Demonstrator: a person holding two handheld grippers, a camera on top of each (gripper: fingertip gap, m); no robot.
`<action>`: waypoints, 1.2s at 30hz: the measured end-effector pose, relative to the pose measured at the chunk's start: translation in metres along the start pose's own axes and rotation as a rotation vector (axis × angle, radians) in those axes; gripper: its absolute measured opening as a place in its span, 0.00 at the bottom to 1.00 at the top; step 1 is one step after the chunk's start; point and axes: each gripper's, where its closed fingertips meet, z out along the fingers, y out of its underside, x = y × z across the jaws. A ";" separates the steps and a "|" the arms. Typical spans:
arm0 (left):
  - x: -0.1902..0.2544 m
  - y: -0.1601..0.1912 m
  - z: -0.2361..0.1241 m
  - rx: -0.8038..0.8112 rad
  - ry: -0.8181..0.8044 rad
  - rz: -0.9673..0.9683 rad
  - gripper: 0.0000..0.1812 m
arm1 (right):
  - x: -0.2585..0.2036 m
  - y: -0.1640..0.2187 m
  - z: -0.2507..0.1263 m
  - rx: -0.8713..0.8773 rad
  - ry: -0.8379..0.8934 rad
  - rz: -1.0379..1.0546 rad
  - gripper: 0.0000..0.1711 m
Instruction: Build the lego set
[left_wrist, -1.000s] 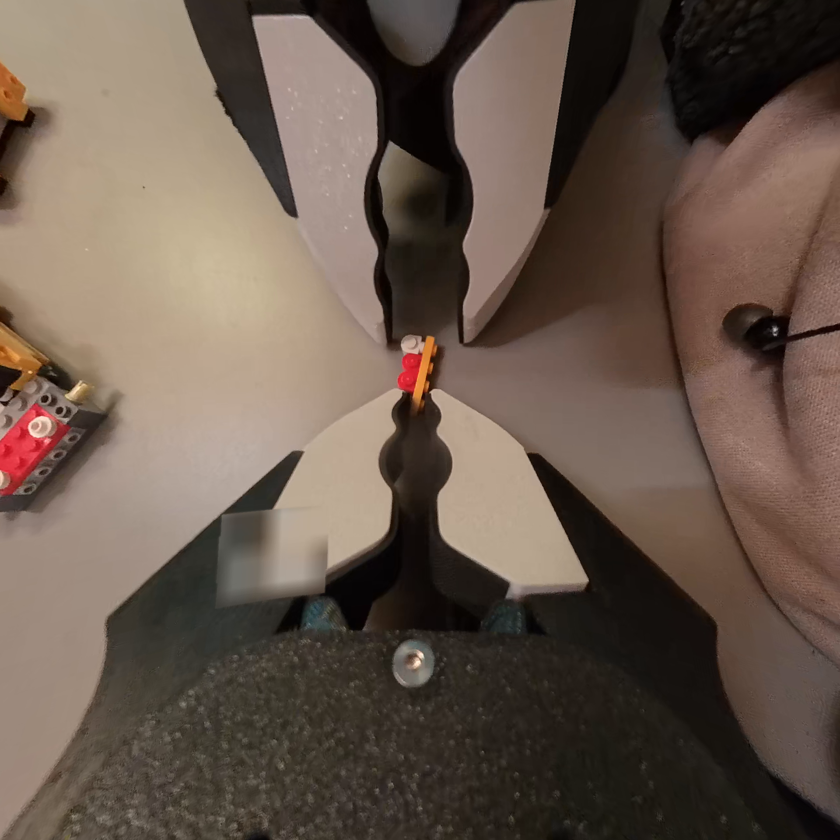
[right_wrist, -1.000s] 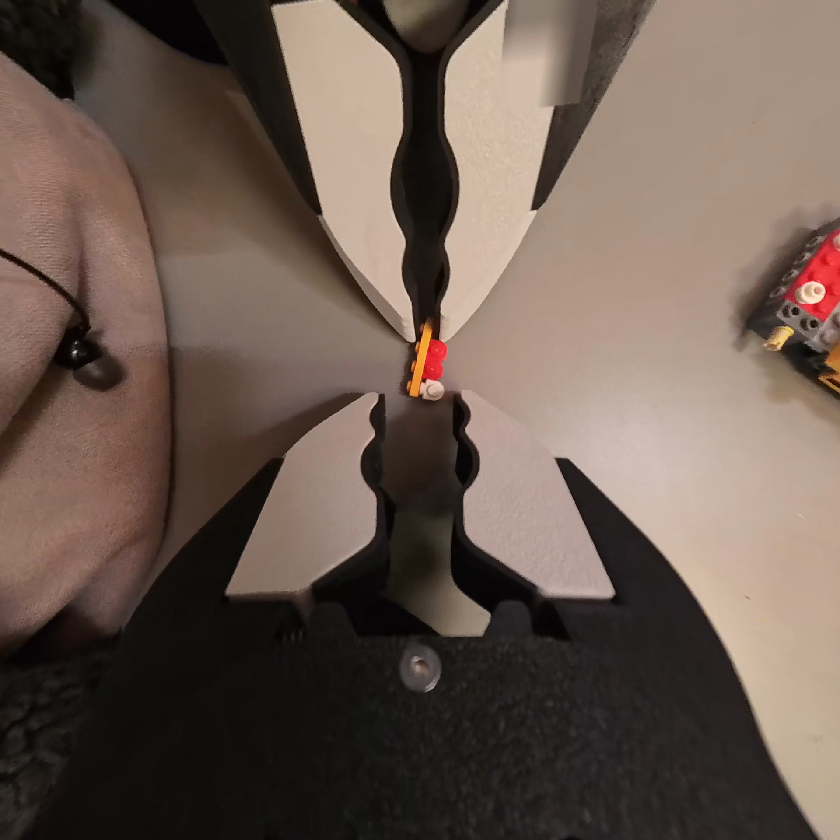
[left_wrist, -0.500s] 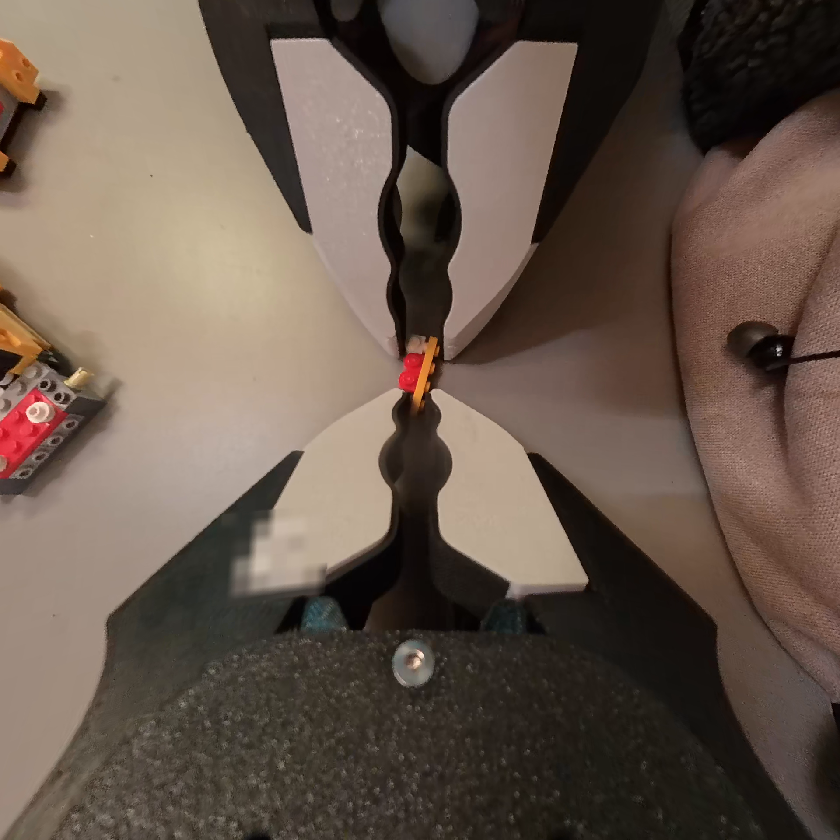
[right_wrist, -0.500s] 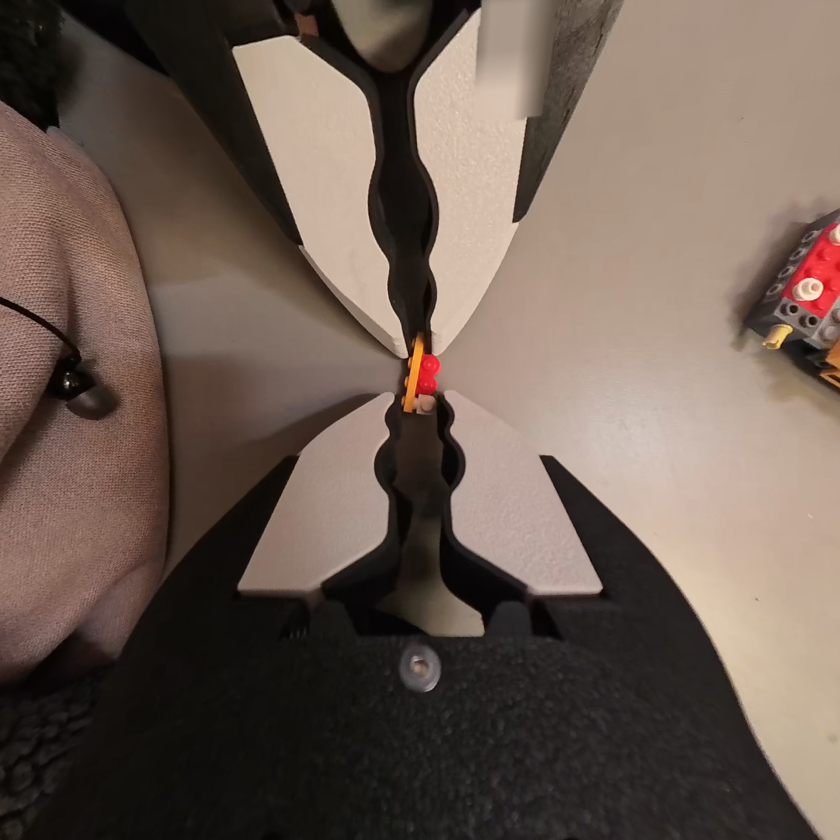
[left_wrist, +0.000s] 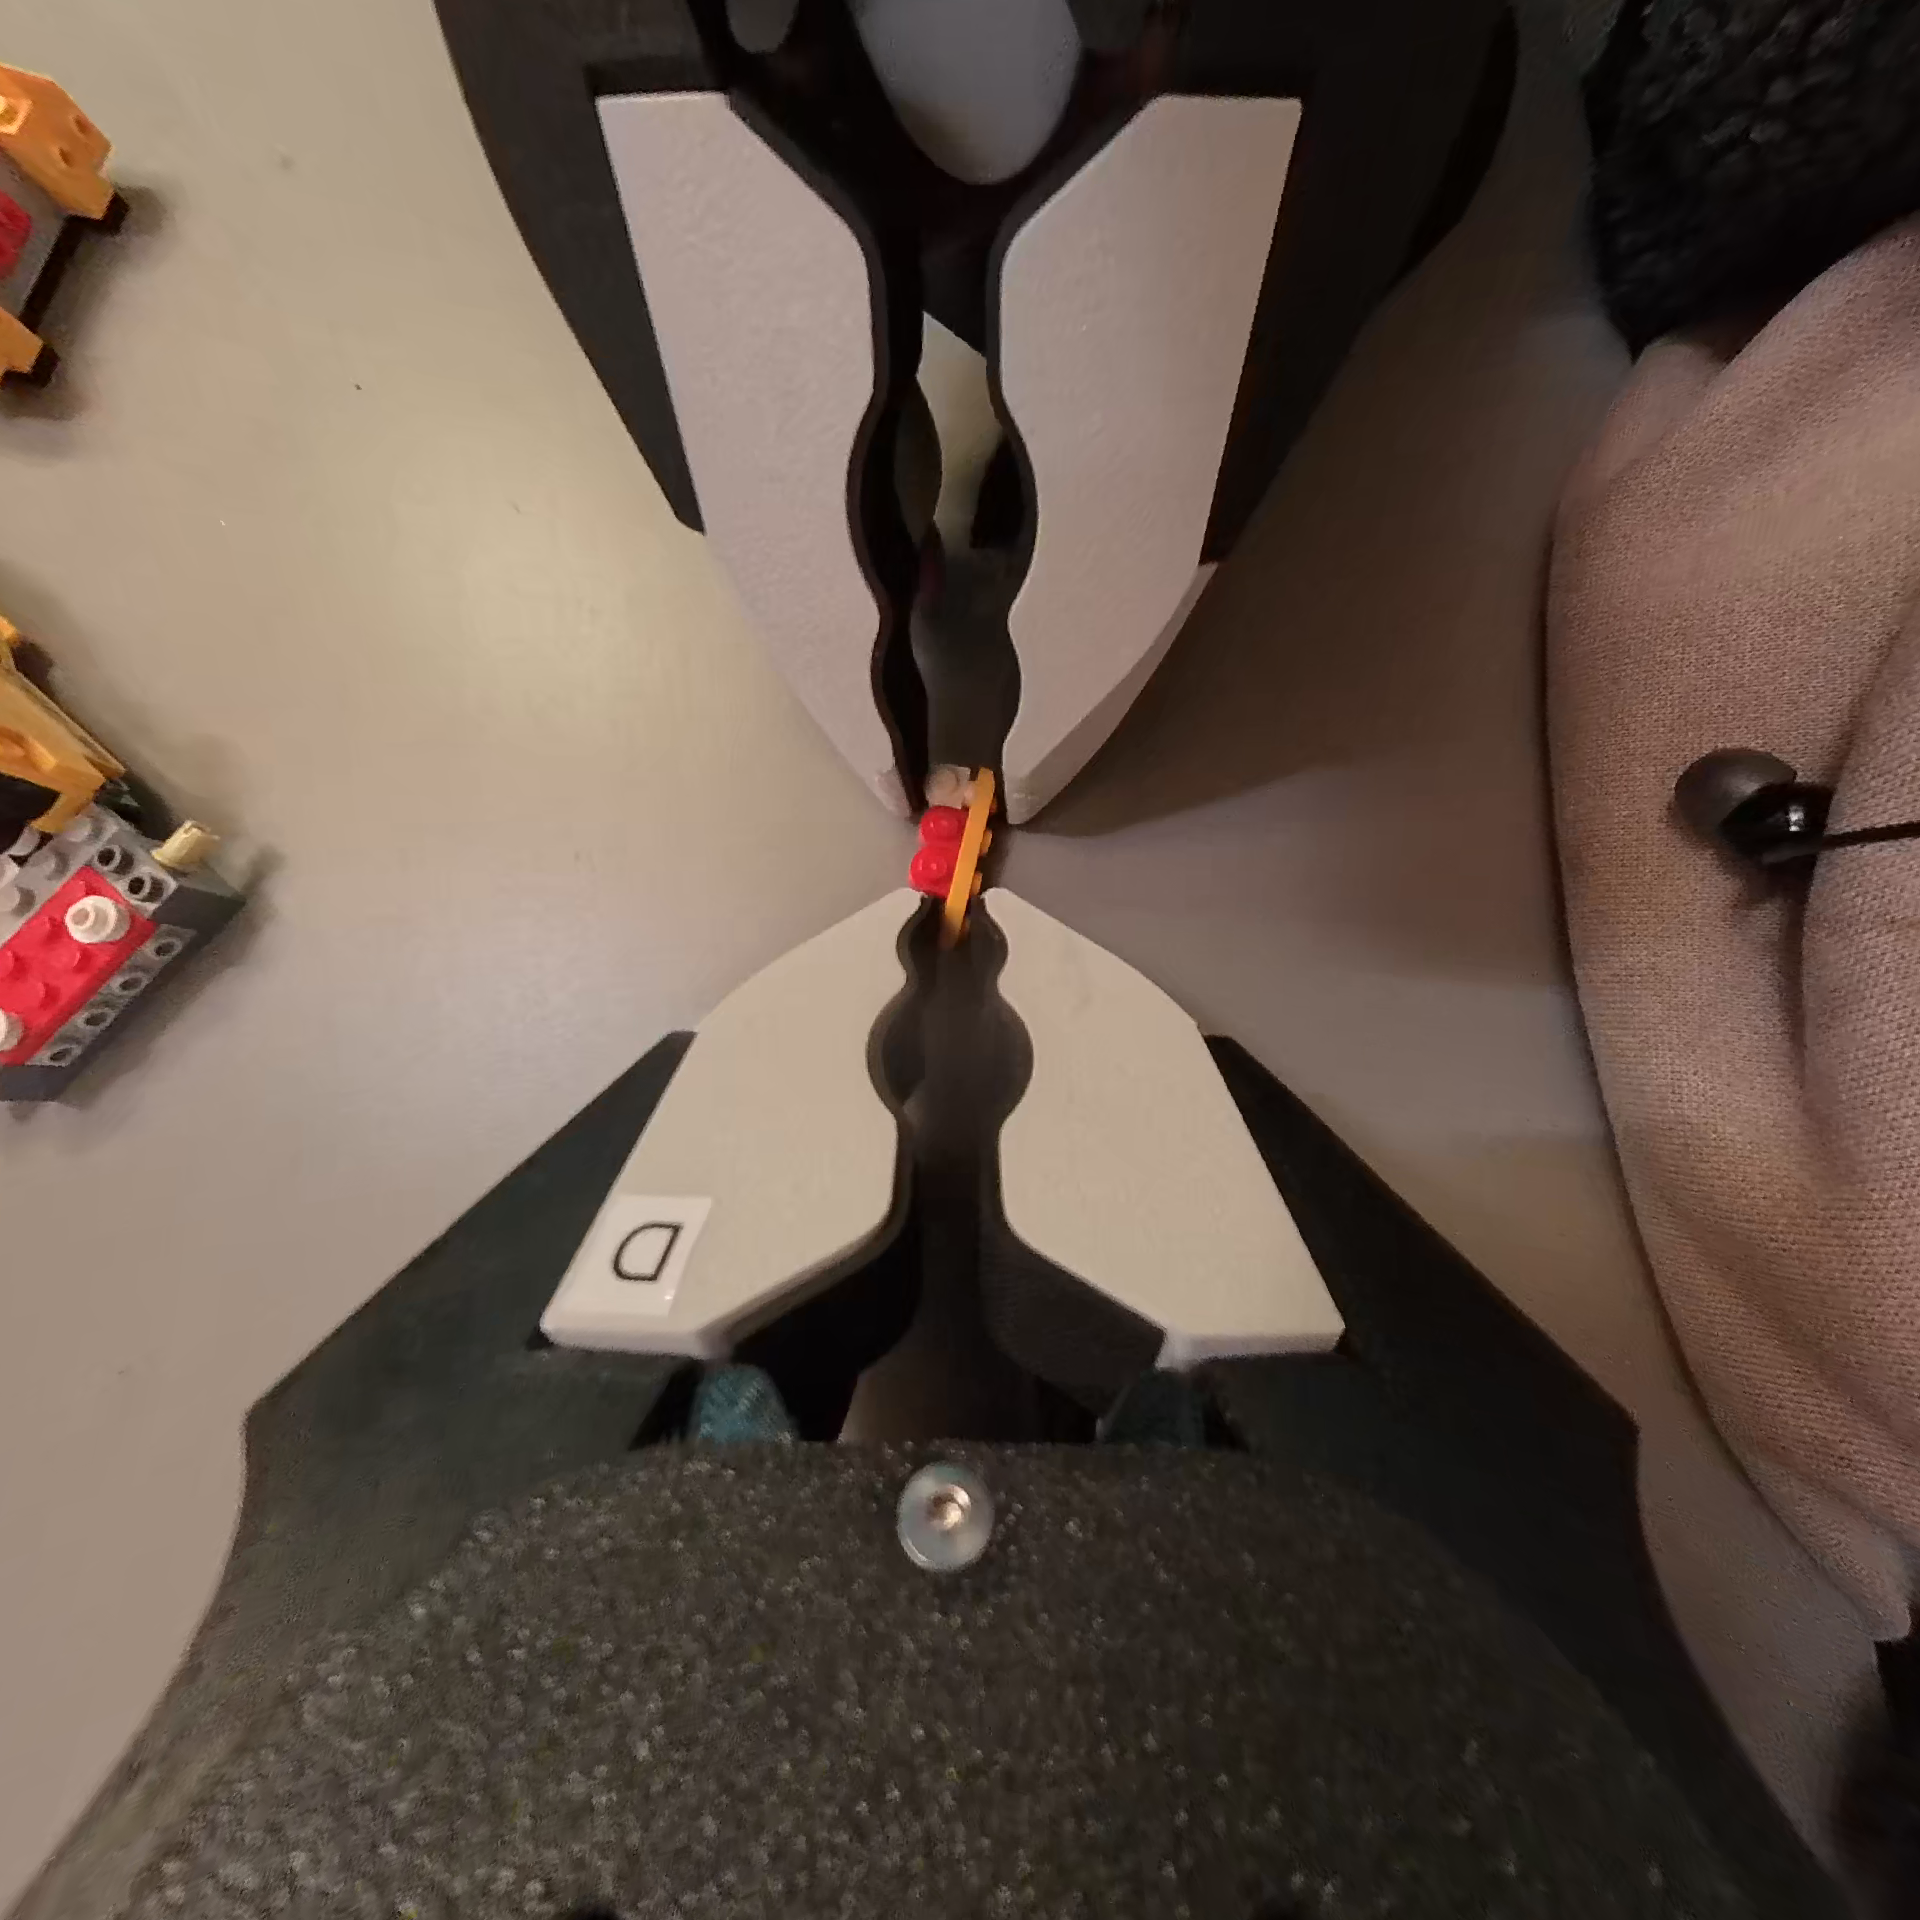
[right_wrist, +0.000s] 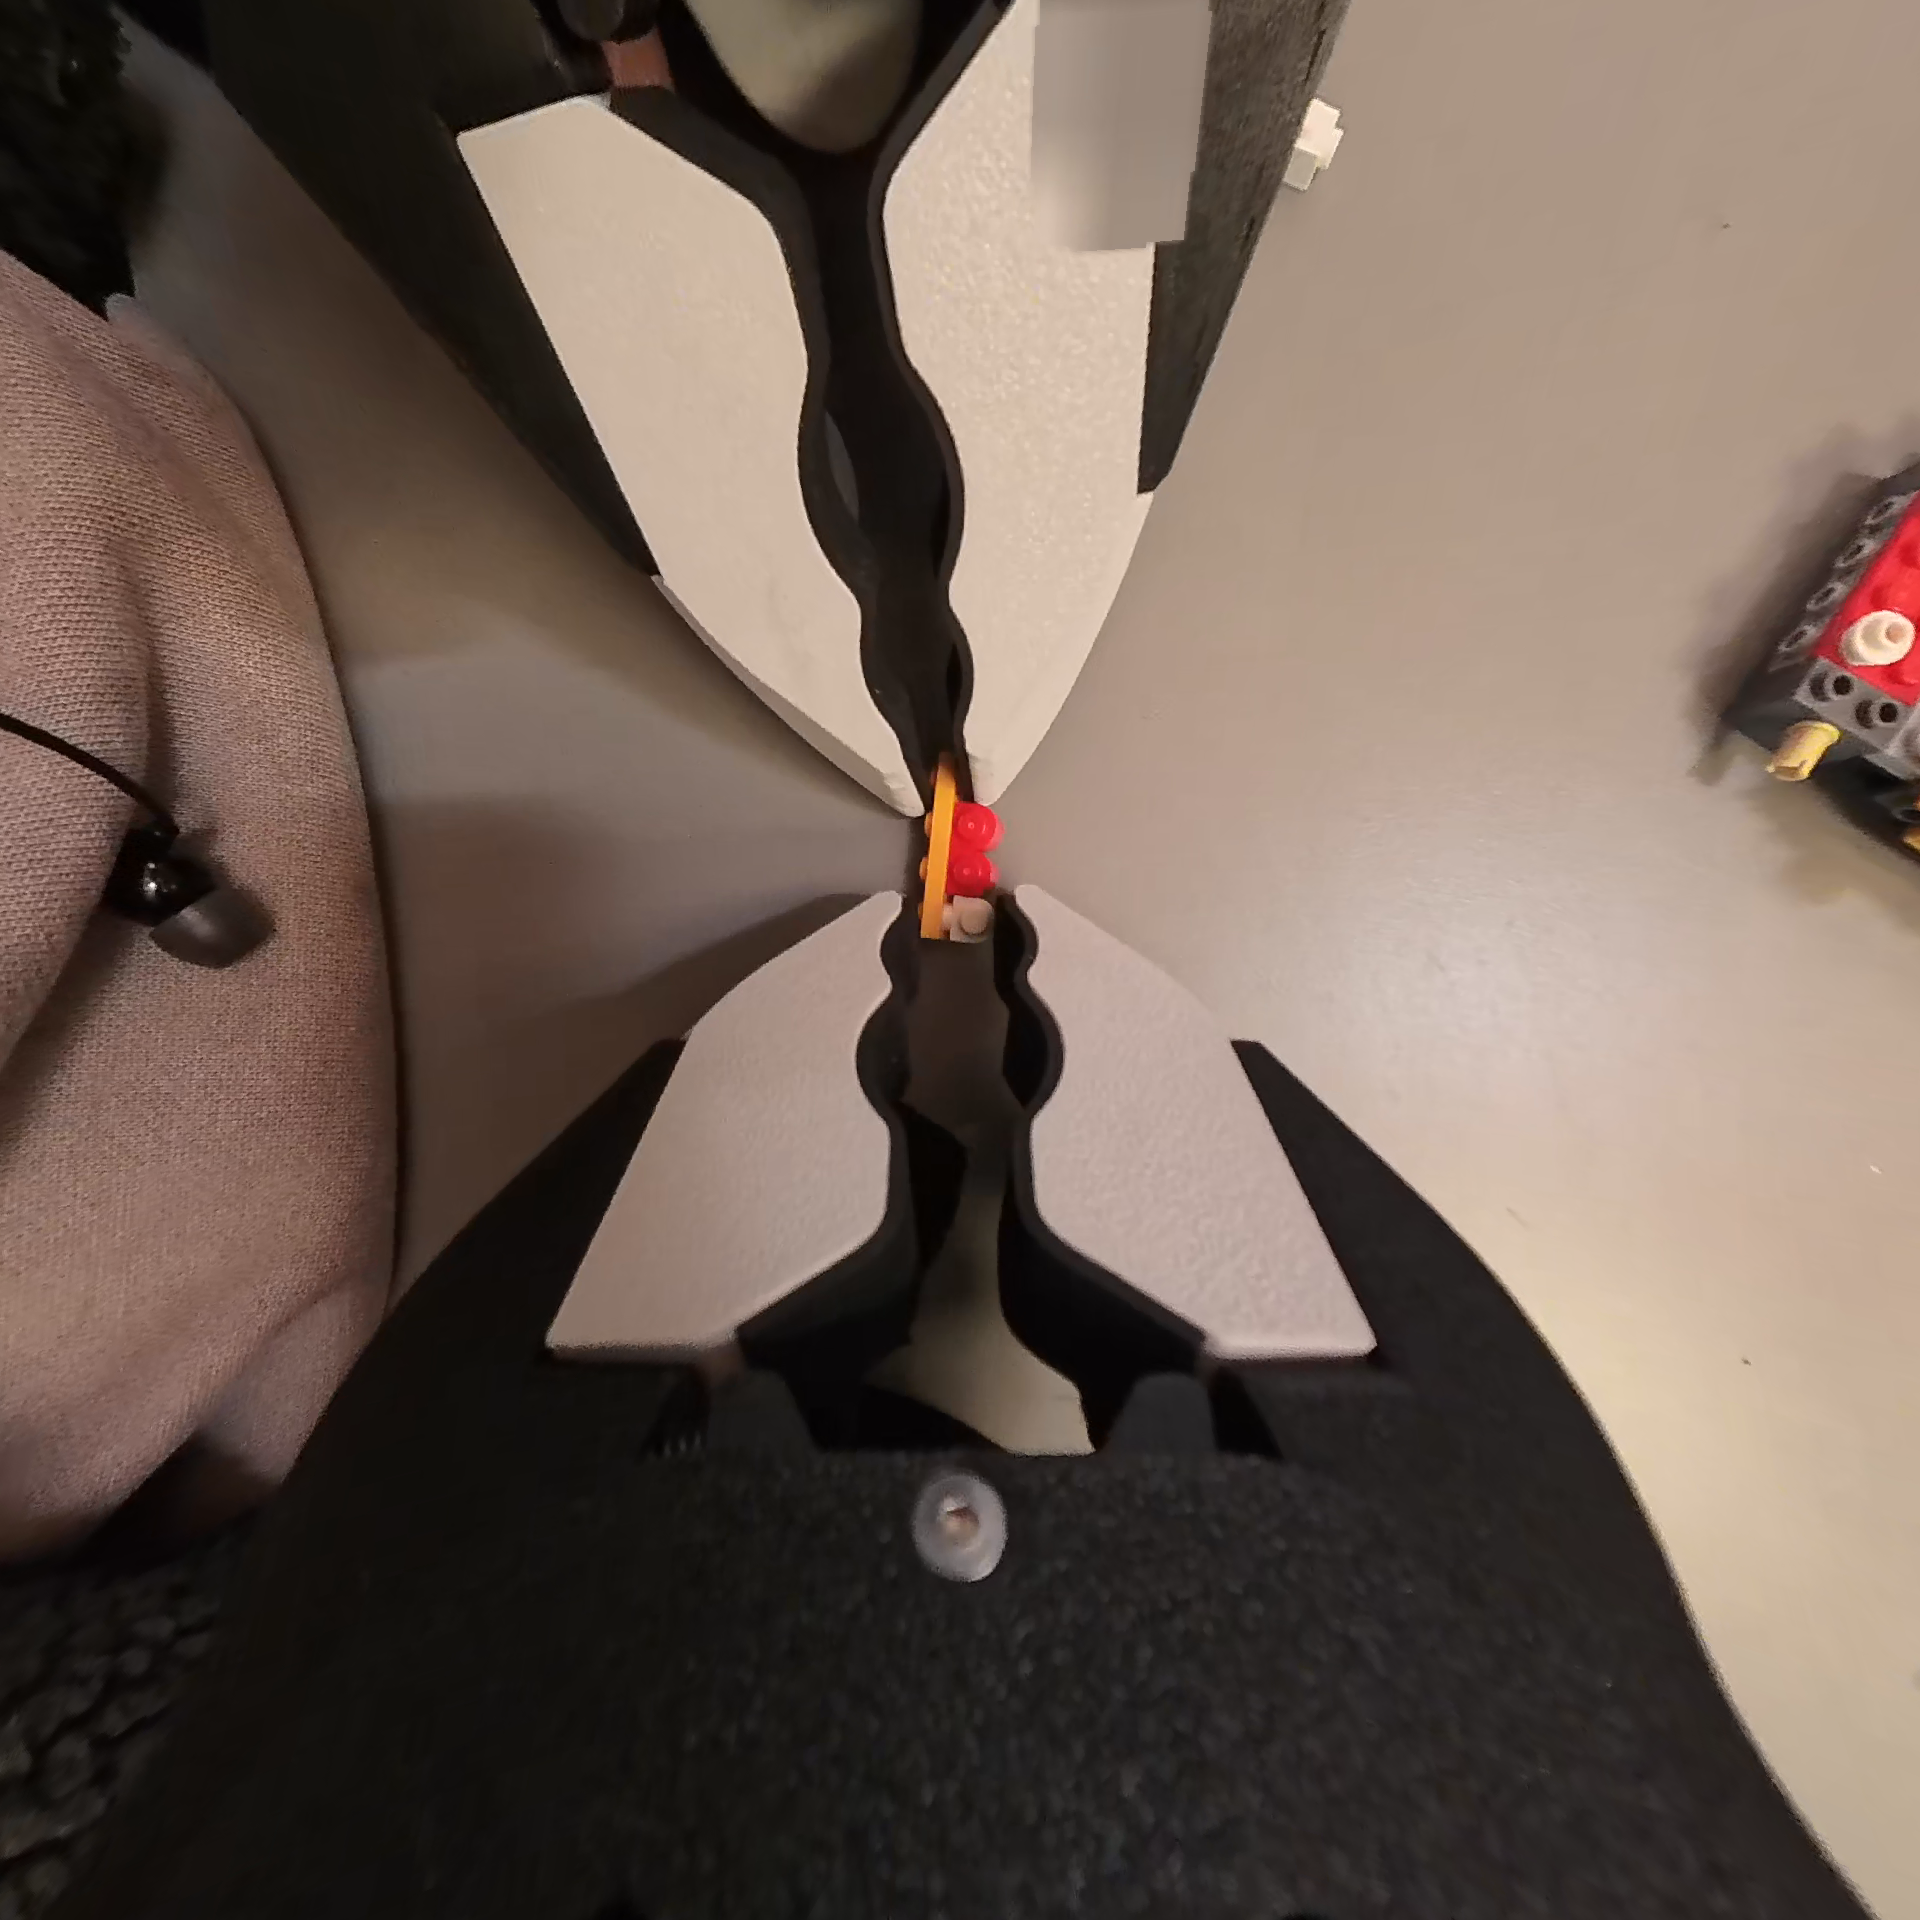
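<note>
A small orange plate (left_wrist: 971, 852) carries two red studs (left_wrist: 935, 847) and a white stud (left_wrist: 948, 781). My left gripper (left_wrist: 951, 904) is shut on the plate's near end and holds it above the table. My right gripper (left_wrist: 961, 805) faces it from the far side. Its jaws are closed on the end with the white stud. In the right wrist view the orange plate (right_wrist: 940, 862) stands on edge between my right gripper (right_wrist: 951, 899) below and the left gripper (right_wrist: 948, 800) above. The white stud (right_wrist: 971, 920) sits between the right fingertips.
A grey and red partial build (left_wrist: 73, 966) lies on the table to the left and also shows in the right wrist view (right_wrist: 1849, 665). Orange pieces (left_wrist: 42, 145) lie at the far left. A person's beige garment (left_wrist: 1714, 1039) with a black cord toggle (left_wrist: 1745, 821) is close by. A small white brick (right_wrist: 1314, 145) lies farther back. Less than 4 cm separates the two grippers' tips.
My right gripper has moved up to the plate and closed its jaws from wide open onto the white-stud end. My left gripper has kept its hold.
</note>
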 end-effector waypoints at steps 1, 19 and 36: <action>0.000 0.000 0.000 0.000 -0.001 0.000 0.03 | 0.000 0.000 0.000 -0.002 0.000 0.001 0.08; 0.001 0.000 0.001 0.014 0.002 0.003 0.03 | -0.006 0.003 -0.003 0.014 -0.016 -0.011 0.07; -0.008 0.001 0.000 0.026 -0.030 -0.027 0.03 | 0.000 0.009 -0.009 0.011 0.054 -0.027 0.07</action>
